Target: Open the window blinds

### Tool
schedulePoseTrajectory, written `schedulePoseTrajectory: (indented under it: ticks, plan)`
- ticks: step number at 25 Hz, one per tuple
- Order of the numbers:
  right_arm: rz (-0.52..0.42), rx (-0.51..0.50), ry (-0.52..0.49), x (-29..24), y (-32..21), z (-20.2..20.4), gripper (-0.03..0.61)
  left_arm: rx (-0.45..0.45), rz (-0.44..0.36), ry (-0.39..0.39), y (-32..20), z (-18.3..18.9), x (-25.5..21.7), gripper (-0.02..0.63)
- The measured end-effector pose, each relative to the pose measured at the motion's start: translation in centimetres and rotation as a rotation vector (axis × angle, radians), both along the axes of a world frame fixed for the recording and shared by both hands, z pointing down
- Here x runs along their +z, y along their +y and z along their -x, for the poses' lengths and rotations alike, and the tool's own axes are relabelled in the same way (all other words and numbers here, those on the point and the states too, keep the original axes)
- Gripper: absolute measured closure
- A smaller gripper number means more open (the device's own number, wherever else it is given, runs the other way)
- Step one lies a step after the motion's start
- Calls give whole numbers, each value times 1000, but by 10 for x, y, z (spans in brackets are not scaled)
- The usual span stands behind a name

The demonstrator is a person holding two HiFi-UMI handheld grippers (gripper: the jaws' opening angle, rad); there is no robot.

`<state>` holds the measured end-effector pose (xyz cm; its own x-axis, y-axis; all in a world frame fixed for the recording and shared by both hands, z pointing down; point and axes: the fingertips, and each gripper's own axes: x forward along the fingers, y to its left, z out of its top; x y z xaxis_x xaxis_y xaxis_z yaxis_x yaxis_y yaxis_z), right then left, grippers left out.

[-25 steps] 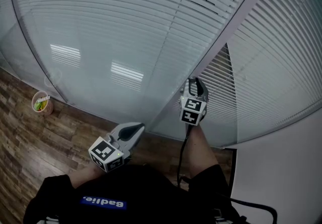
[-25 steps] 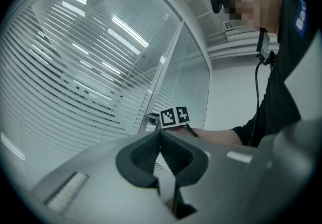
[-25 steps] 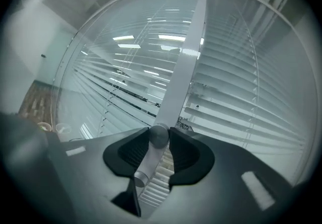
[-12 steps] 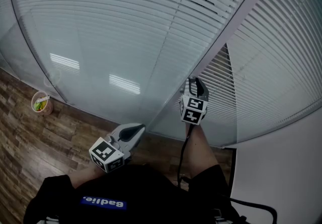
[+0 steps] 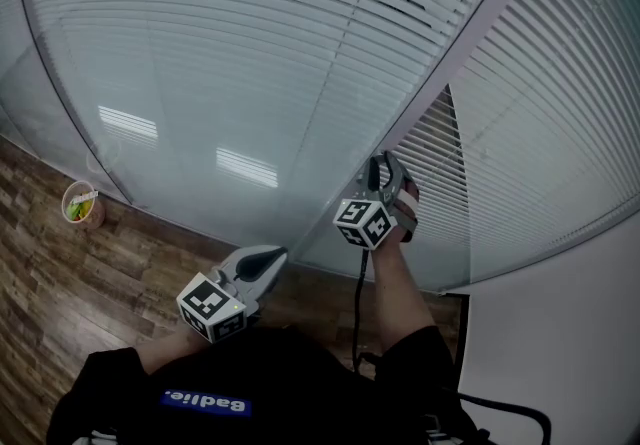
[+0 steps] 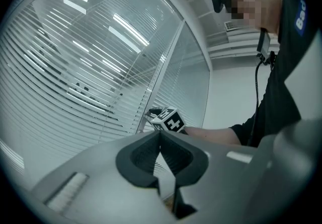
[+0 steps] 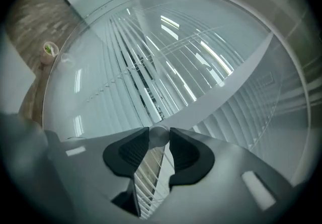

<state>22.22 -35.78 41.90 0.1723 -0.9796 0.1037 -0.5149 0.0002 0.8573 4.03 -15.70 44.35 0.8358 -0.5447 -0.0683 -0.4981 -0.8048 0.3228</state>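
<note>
Right gripper view: a small round tilt knob (image 7: pixel 159 136) sits between the pads of the right gripper (image 5: pixel 386 163) at the mullion (image 5: pixel 455 58). Both pads touch it, though the jaws have just been opening slightly. The slat blinds (image 5: pixel 250 53) lie behind the glass, so the knob is the only hold. It looks smooth, slip-prone and probably stiff to turn. Head view hides the knob behind the gripper but shows the left gripper (image 5: pixel 272 255) held low, jaws together, empty.
</note>
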Motion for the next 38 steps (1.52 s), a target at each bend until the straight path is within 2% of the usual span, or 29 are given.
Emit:
schedulePoseTrajectory:
  ticks: [2, 4, 9, 18, 23, 25, 31, 35, 38]
  plan:
    - [-7, 8, 7, 0, 0, 0, 449, 0, 0, 0, 1, 0, 0, 614]
    - [-10, 3, -43, -1, 0, -1, 451, -1, 3, 1, 1, 0, 0, 614]
    - [-19, -20, -279, -3, -1, -3, 451, -2, 5, -3, 1, 0, 1, 614]
    - [-34, -57, -609, -6, -1, -7, 449, 1, 0, -4, 2, -1, 0, 614]
    - [-41, -77, -866, -7, 0, -13, 446, 4, -1, -4, 3, 0, 0, 614]
    - [-38, -82, -927, -6, 0, -12, 446, 5, -4, -4, 4, 1, 1, 614]
    - [-30, -99, -1019, -2, -4, -16, 445, 8, 3, -6, 0, -2, 5, 614]
    - [-20, -103, -945, -3, -3, -14, 439, 12, 3, -1, 2, -2, 4, 614]
    - [-6, -96, -832, -3, 0, -11, 436, 17, 2, -2, 5, -2, 5, 614]
